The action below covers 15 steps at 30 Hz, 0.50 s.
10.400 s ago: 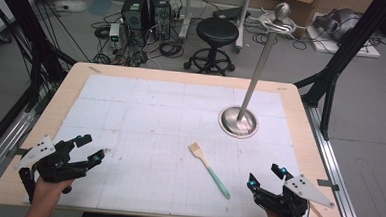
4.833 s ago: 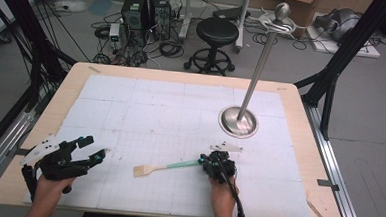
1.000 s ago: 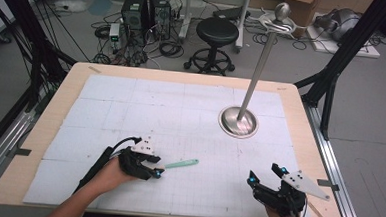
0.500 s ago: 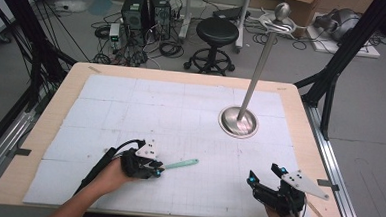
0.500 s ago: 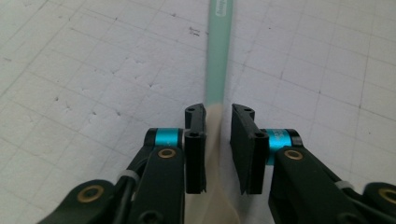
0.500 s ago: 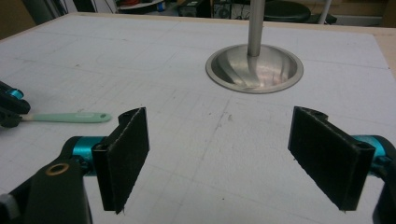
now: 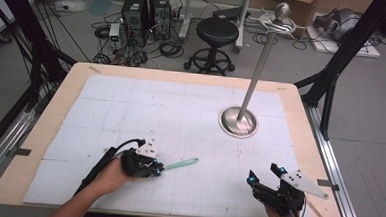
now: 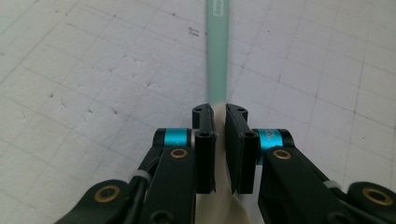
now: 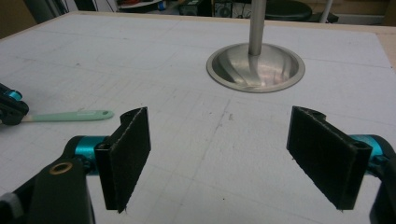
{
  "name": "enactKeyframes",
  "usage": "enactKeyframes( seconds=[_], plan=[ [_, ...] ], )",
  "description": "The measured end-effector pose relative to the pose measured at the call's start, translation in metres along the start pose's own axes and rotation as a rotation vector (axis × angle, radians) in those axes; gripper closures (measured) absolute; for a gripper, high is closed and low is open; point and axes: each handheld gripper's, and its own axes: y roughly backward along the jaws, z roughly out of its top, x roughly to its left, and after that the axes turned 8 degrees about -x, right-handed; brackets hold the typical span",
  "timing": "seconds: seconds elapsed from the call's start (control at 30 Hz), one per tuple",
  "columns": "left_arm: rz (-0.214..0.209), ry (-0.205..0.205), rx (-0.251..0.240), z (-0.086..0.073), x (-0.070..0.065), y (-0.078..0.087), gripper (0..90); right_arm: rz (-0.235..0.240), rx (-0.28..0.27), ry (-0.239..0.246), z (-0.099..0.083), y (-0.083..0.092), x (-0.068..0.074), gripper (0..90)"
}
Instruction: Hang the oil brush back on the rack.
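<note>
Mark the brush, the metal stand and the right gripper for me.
brush (image 7: pixel 184 163), high view, on its green handle.
metal stand (image 7: pixel 238 122), high view, on its round base.
right gripper (image 9: pixel 219 156), right gripper view, midway between its open jaws.

Matt mint-green plastic brush handle (image 7: pixel 180 163) lies on the pitted white foam mat (image 7: pixel 131 105), edged by pale wooden tabletop (image 7: pixel 56 96); nearby, the polished steel stand base (image 7: pixel 238 122) gleams.

The left gripper (image 7: pixel 159 168), its jaws just closed to a narrow slit, lies low near the tabletop's front edge on an outstretched forearm, while the right gripper (image 7: pixel 263 175) rests well apart, its jaws spread wide.
</note>
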Motion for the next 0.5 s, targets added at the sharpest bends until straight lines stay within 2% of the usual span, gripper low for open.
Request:
enactKeyframes(
  seconds=[0.17,0.33,0.5],
  plan=[
    [0.017,0.008,-0.013,0.000,-0.001,0.001,82.2,-0.001,-0.008,0.003,0.000,0.002,-0.001,20.6],
    [0.033,0.038,-0.057,0.001,0.002,0.007,82.3,-0.002,-0.006,0.000,0.000,0.003,-0.001,20.6],
    [0.040,0.051,-0.081,0.002,0.005,0.014,82.3,-0.001,-0.009,0.000,0.000,0.002,-0.001,20.6]
  ],
)
